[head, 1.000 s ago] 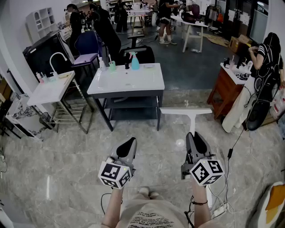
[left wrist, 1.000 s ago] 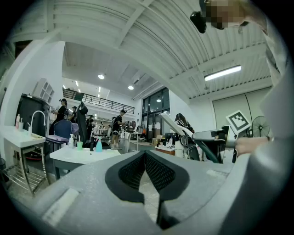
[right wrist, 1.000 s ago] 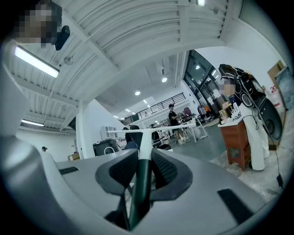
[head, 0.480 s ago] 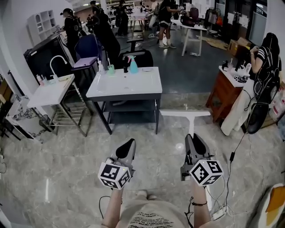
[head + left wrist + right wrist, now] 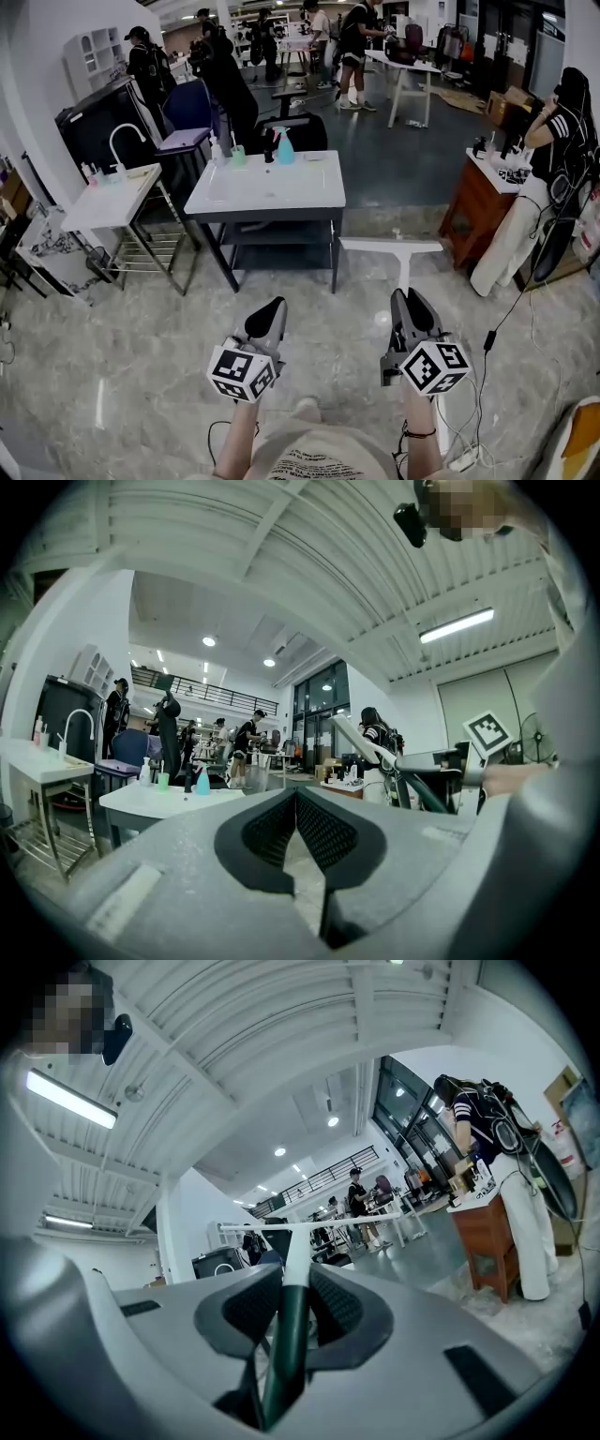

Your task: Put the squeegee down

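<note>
Sink table (image 5: 272,183) near squeegee (image 5: 392,246)

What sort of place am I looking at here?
Likely a workshop or test hall: a freestanding washbasin, a second sink beside it, and people at work tables behind.

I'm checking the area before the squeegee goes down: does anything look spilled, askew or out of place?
Nothing looks spilled or broken. The one untidy spot is the loose cables trailing over the marble floor on the person's right, close to the right gripper, which holds the squeegee level by its handle.
</note>
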### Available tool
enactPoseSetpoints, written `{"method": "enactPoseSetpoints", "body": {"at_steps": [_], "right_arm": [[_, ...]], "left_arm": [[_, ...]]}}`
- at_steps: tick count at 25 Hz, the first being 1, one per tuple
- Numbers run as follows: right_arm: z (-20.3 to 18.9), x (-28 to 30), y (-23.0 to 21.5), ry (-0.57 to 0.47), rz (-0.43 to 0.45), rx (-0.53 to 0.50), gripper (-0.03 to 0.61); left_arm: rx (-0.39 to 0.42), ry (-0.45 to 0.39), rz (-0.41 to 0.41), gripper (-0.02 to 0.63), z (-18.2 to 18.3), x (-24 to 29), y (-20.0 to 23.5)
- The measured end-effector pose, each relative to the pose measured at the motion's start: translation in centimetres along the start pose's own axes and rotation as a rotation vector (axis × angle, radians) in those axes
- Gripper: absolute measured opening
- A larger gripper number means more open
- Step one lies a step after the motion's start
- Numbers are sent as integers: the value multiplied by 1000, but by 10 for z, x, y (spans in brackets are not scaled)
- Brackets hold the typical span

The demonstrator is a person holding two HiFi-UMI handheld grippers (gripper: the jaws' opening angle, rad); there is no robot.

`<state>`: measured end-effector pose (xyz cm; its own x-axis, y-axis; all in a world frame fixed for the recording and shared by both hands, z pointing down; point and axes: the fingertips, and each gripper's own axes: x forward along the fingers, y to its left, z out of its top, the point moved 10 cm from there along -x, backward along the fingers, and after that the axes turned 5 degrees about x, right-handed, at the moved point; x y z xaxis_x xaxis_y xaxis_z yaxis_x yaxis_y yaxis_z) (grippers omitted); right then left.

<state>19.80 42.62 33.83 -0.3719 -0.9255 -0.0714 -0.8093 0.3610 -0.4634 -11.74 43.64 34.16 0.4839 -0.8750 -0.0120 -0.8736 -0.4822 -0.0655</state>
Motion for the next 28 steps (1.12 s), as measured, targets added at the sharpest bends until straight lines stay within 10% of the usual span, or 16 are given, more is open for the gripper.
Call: {"method": "enactPoseSetpoints", "body": {"at_steps": [28], "right_arm": [[-4,218,-75,94,-53,48,95]], "left_arm": [[-79,56,-50,23,-34,203,129]]}}
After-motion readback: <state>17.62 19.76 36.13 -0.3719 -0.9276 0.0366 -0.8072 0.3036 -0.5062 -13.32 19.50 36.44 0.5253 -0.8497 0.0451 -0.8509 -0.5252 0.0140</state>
